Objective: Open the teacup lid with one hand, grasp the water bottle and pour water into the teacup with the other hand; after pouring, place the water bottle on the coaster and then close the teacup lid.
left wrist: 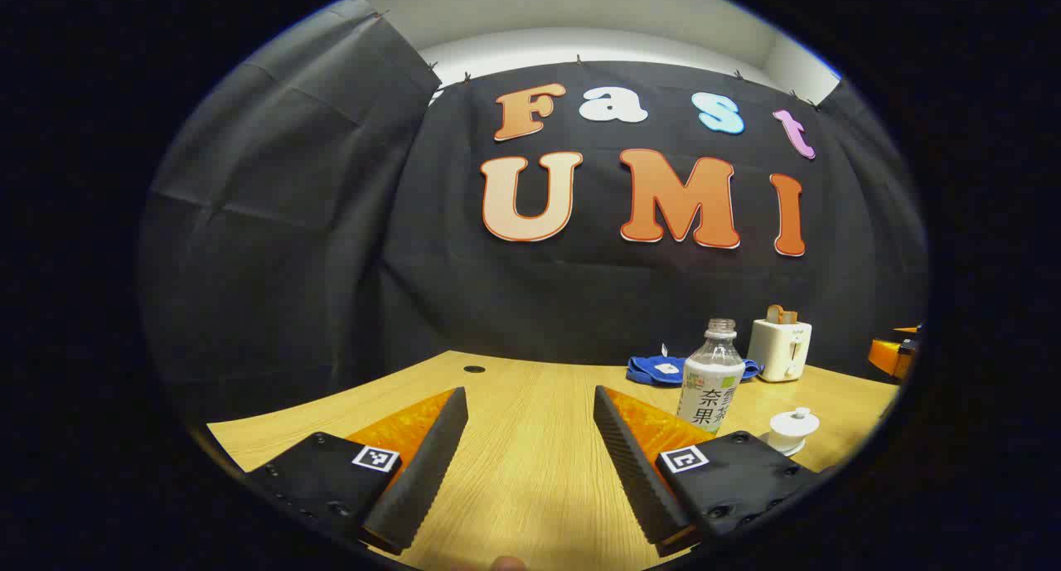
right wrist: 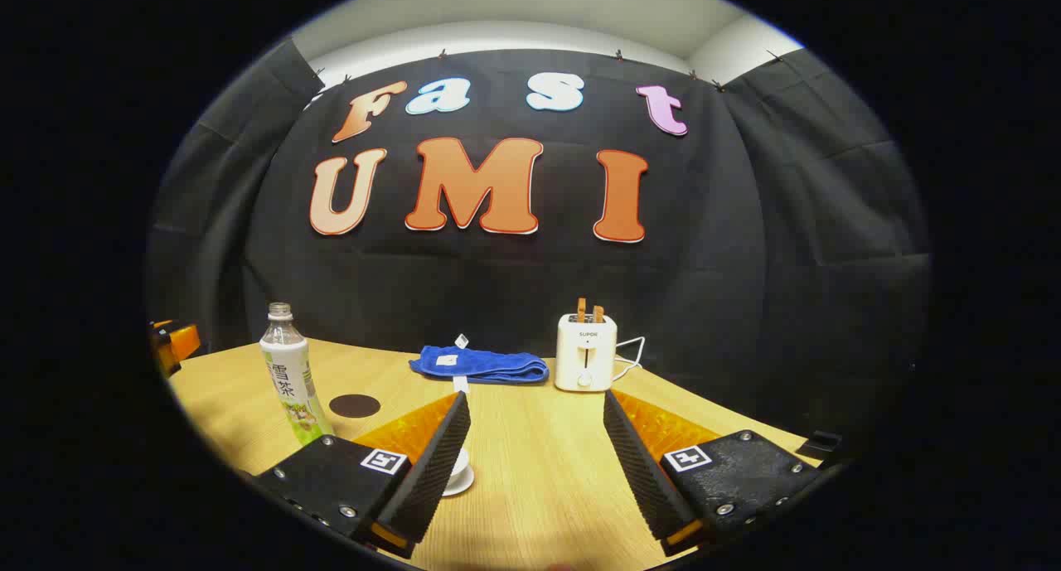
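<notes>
White lidded teacup (left wrist: 793,429) sits on the wooden table (left wrist: 530,471) just right of the water bottle (left wrist: 710,376); the coaster (right wrist: 355,405) lies near. Left tool (left wrist: 530,463) and right tool (right wrist: 537,463) gape wide, empty. Risk: reaching for the lid could topple the tall, uncapped bottle.

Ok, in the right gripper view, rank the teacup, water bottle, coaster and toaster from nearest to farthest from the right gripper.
1. Teacup: right behind the left finger of the right gripper, partly hidden.
2. Water bottle: left side of the table.
3. Coaster: just right of the bottle, a little farther back; these two are close.
4. Toaster: at the back, by the cloth wall.
</notes>
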`<state>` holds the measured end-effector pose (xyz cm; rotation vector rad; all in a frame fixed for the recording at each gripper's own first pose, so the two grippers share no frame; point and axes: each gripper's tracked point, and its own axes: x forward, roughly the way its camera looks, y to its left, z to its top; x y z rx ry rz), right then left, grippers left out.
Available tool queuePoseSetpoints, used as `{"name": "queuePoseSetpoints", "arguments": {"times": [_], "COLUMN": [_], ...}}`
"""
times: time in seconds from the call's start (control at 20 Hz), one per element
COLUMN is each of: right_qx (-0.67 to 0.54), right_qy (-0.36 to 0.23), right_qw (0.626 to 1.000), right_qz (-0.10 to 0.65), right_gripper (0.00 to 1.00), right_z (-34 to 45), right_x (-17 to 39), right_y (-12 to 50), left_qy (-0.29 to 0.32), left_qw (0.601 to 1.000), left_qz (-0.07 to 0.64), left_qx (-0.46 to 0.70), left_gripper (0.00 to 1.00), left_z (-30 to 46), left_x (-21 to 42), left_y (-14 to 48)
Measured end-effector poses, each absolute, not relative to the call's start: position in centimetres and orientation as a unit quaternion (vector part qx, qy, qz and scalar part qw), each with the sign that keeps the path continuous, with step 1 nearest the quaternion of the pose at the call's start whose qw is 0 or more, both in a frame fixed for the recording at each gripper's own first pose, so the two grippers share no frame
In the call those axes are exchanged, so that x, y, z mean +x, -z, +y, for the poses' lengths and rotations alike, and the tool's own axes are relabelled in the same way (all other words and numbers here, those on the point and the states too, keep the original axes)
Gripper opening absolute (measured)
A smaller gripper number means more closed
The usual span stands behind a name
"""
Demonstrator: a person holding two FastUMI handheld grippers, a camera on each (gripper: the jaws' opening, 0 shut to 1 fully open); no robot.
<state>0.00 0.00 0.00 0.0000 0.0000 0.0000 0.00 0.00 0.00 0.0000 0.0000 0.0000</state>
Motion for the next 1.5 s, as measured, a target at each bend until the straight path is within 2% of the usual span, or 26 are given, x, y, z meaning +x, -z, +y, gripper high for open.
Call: {"name": "queuePoseSetpoints", "arguments": {"times": [0.15,0.2,0.25,0.45,0.65,1.25,1.5], "right_qx": [-0.003,-0.002,-0.001,-0.015,-0.006,-0.001,0.009], "right_qy": [-0.005,-0.007,-0.009,-0.052,-0.009,-0.057,-0.088], "right_qw": [1.000,1.000,1.000,0.998,1.000,0.997,0.992], "right_qz": [0.006,0.008,0.009,0.025,0.020,0.052,0.089], "right_gripper": [0.97,1.00,0.97,0.97,0.97,0.97,0.97], "right_z": [0.2,0.3,0.4,1.4,-0.2,4.1,7.1], "right_x": [0.6,0.7,0.8,0.8,0.8,1.5,3.0], "right_y": [0.5,0.6,0.6,1.4,0.6,2.8,4.9], "left_qy": [0.009,0.012,0.015,0.017,0.016,0.021,0.027], "left_qw": [1.000,1.000,1.000,0.999,0.999,0.999,0.998], "left_qz": [0.010,0.012,0.015,0.025,0.030,0.036,0.041], "left_qx": [0.009,0.010,0.009,0.015,0.020,0.029,0.032], "left_gripper": [0.98,0.98,0.98,0.99,0.99,0.99,0.99], "left_z": [-0.8,-1.0,-1.0,-1.1,-1.2,-1.7,-1.9], "left_x": [0.7,0.8,0.9,1.4,1.5,1.7,1.7], "left_y": [0.7,1.0,1.1,2.0,2.3,3.1,3.5]}}
